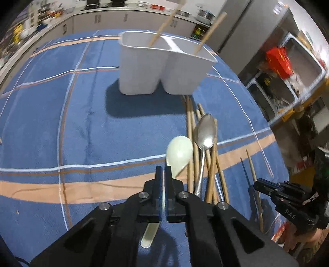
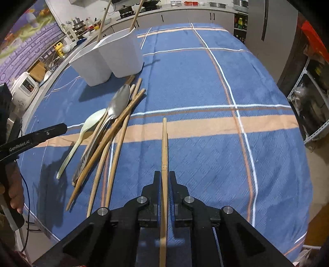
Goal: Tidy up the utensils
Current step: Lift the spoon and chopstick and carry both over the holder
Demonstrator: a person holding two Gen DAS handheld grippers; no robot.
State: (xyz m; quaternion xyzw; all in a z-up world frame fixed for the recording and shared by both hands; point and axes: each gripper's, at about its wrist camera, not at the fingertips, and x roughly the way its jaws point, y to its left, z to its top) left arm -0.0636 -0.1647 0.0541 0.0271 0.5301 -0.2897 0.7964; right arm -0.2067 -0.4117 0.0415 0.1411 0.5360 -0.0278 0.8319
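Note:
My left gripper [image 1: 163, 170] is shut on the handle of a pale green plastic spoon [image 1: 179, 153], bowl pointing forward, low over the blue cloth; the spoon also shows in the right wrist view [image 2: 92, 122]. My right gripper [image 2: 164, 175] is shut on a wooden chopstick [image 2: 164, 143] that points straight ahead above the table. A white two-compartment holder [image 1: 162, 65] stands at the far side with two chopsticks [image 1: 164, 26] upright in it; it also shows in the right wrist view [image 2: 111, 55]. A metal spoon [image 1: 204, 133] lies on a pile of chopsticks [image 2: 115, 139].
A blue plaid cloth [image 2: 205, 82] covers the table. Kitchen counters with cookware [image 2: 185, 6] run along the back. Metal shelving [image 1: 287, 78] stands at the right. My right gripper shows in the left wrist view [image 1: 283, 197], and my left one in the right wrist view [image 2: 37, 137].

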